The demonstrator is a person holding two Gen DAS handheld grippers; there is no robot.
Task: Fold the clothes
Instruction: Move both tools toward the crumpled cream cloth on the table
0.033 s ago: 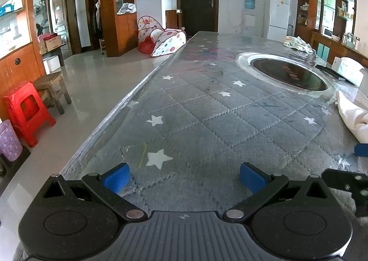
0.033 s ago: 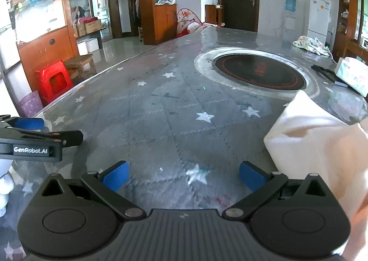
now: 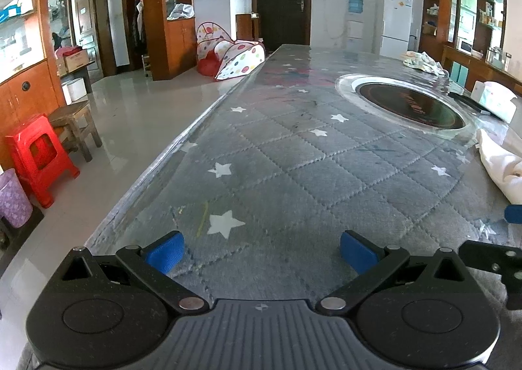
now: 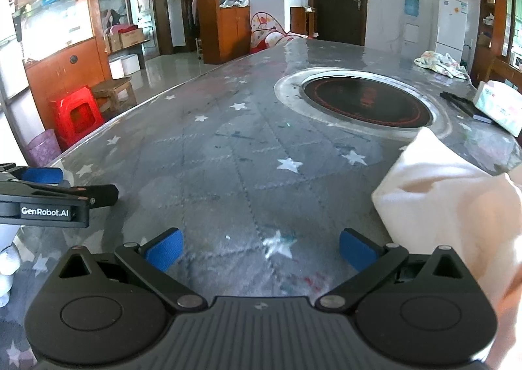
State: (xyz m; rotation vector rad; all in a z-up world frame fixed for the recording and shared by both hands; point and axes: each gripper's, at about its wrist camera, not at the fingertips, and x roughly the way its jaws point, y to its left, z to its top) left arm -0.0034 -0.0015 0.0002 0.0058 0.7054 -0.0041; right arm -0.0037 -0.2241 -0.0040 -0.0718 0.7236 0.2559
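Note:
A cream-white garment (image 4: 450, 200) lies bunched on the grey star-patterned table cover, to the right of my right gripper (image 4: 259, 251). In the left wrist view it shows at the far right edge (image 3: 502, 164). My right gripper is open and empty, its blue pads apart from the cloth. My left gripper (image 3: 261, 251) is open and empty over the bare table cover near the table's left edge. The left gripper also shows at the left of the right wrist view (image 4: 42, 193); the right gripper's finger shows at the right of the left wrist view (image 3: 499, 259).
A round dark hotplate (image 4: 365, 102) is set into the table further back. A tissue pack (image 4: 499, 105), a dark flat item and a patterned cloth (image 4: 440, 63) lie at the far right. The table edge (image 3: 156, 167) drops to the floor on the left, by a red stool (image 3: 39, 154).

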